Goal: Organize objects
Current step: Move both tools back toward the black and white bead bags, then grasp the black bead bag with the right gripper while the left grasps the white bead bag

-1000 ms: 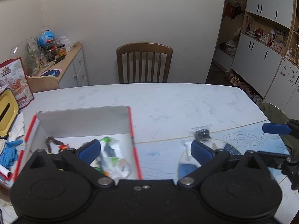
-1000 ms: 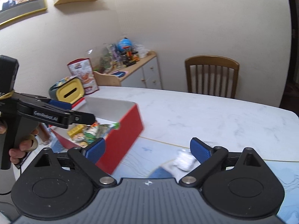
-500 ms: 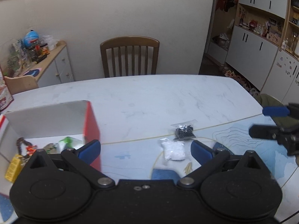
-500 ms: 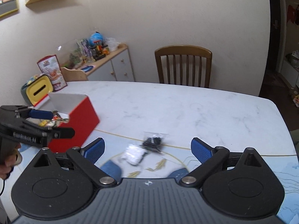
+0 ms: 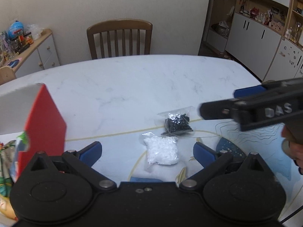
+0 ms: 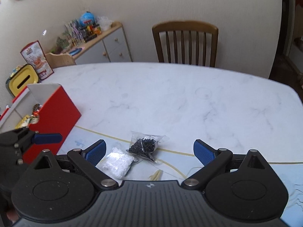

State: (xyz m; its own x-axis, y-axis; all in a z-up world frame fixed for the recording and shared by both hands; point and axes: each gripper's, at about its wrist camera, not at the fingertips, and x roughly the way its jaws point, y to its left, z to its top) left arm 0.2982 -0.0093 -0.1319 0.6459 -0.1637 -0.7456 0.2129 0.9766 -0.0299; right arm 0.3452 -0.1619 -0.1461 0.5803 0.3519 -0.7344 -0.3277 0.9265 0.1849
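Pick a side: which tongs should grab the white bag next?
Left, probably. The white bag sits centred between the open left tongs; in the right view it lies off-centre by the right tongs' left finger.

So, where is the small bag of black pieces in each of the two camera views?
Left wrist view: the bag of black pieces lies right of centre on the table, just beyond the bag of white pieces.
Right wrist view: it lies low, near the centre, up and to the right of the white bag.
Shared landmark: the red box, at the left in both.
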